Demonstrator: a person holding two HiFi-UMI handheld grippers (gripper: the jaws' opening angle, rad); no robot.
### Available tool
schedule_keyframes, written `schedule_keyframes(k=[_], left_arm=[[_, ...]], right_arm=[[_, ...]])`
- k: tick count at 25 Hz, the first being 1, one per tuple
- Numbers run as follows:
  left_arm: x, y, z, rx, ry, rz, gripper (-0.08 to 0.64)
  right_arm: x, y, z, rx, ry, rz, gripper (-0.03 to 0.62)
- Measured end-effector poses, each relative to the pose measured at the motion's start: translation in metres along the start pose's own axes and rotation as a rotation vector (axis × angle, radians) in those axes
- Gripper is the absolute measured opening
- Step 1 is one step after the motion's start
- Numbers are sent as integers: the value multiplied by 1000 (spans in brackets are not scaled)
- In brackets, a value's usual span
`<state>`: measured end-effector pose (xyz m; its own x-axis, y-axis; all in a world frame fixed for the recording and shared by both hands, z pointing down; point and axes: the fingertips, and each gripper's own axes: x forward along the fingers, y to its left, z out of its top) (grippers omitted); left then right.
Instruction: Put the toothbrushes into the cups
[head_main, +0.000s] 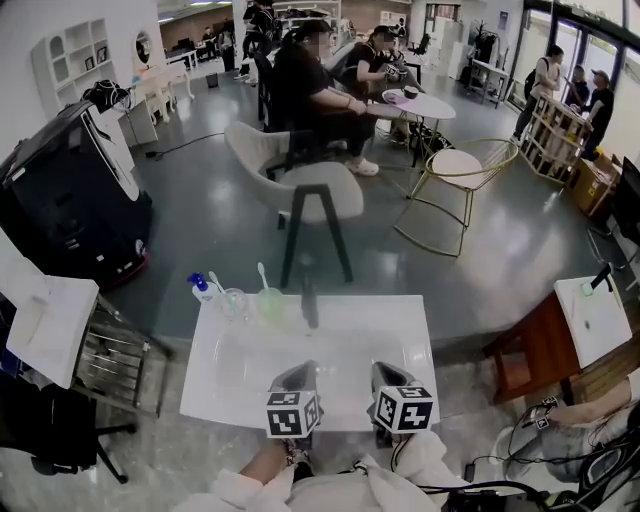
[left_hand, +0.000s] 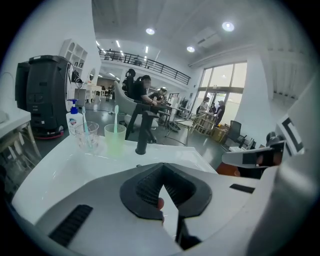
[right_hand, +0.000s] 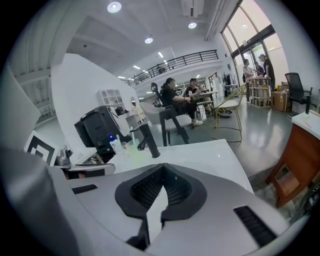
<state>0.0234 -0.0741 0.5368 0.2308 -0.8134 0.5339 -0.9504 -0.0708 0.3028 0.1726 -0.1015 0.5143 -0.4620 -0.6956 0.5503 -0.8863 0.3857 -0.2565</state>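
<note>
Toothbrushes (head_main: 262, 274) stood one per cup (clear cup (head_main: 234, 303), green cup (head_main: 270, 303)); task appeared complete. Left tongs (left_hand: 161, 175) and right tongs (right_hand: 162, 175) were closed, empty.

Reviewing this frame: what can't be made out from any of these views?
- Soap bottle: label print too small, left gripper view.
- Toothbrush in clear cup: lower end blurred through the glass, left gripper view.
- Green cup, right gripper view: tiny and washed out beside the faucet.
- Sink front rim, head view: middle covered by left gripper and right gripper.
</note>
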Motion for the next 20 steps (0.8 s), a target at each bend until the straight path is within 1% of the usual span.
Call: schedule_keyframes(k=[6, 13, 20], left_arm=[[1, -10, -2, 22, 7, 6, -3], [6, -14, 8, 41, -7, 4, -3], [8, -16, 10, 44, -11, -1, -3]], right_arm=[[-5, -13, -4, 6, 6, -9, 23], [-5, -21, -1, 8, -9, -19, 23], [-6, -22, -3, -4, 1, -30, 23]])
